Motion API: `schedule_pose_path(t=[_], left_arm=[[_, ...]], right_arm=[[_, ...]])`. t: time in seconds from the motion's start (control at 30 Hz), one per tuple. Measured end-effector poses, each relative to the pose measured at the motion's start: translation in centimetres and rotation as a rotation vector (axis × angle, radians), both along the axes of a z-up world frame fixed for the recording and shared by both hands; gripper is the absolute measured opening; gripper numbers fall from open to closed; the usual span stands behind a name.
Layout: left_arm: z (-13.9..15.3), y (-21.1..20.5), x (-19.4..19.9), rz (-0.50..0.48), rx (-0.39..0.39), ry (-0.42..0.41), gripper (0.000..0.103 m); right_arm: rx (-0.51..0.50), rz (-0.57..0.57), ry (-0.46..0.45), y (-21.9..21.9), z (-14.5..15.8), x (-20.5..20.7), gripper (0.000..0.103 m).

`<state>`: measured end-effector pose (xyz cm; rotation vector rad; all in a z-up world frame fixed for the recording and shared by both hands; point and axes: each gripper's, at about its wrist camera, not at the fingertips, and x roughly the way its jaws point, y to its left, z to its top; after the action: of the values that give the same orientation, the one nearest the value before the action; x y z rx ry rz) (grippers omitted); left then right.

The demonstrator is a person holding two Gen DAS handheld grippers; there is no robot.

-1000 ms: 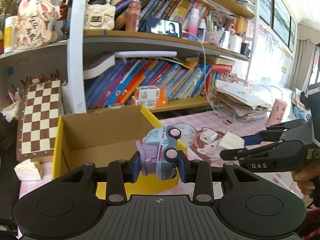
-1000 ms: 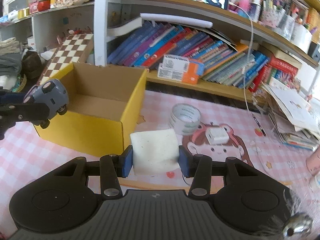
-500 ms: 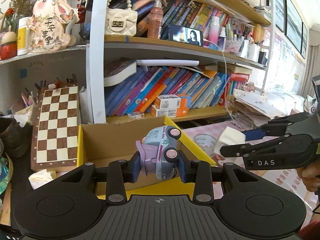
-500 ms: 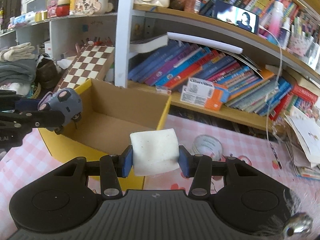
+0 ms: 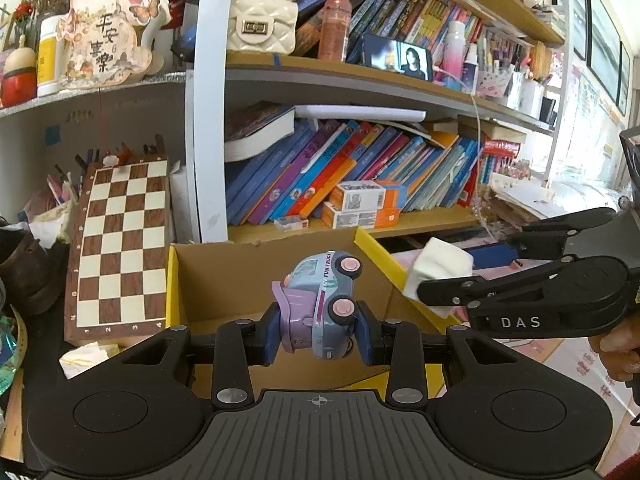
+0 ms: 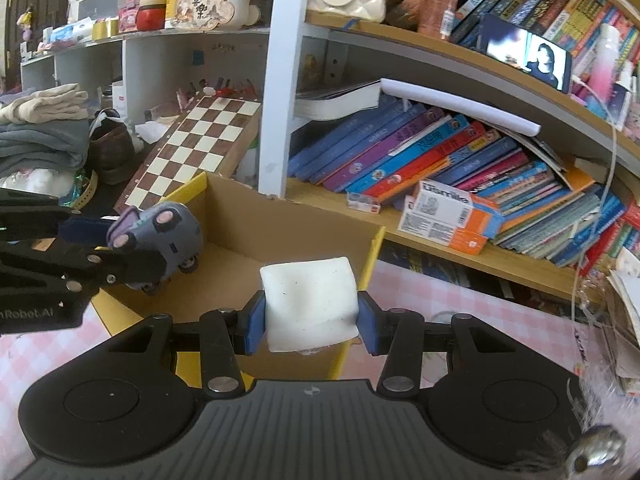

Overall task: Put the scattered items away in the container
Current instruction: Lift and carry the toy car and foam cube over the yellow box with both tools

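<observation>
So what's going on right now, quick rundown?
Left tongs shut on toy car. Right tongs shut on white block. Both over the box, nothing blocking.

Toy truck (image 5: 320,304) side: read "FUN TRUCK"
Right gripper (image 5: 416,292) arm: bore "DAS" in white letters
Left gripper (image 6: 132,256) body: showed "nRobot.AI", its start cut off at the picture's edge
Rabbit plaque (image 5: 104,36) on the shelf: carried four Chinese characters, 平安喜樂
Chessboard (image 5: 120,248) lower edge: numbered 1, 2, 3, 4
Orange-and-white box (image 6: 448,208): a large word, too blurred to read
</observation>
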<state>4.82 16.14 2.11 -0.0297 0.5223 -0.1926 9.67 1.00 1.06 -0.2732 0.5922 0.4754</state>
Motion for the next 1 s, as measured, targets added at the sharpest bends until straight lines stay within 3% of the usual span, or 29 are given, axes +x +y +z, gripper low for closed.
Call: schedule_pose_path(t=[1.0], left_arm=[[-4.0,2.5,6.1,0.073,0.020,0.145,0.035]], right_arm=[[-0.036,0.124,0.129,4.6,-4.7,5.6,0.045]])
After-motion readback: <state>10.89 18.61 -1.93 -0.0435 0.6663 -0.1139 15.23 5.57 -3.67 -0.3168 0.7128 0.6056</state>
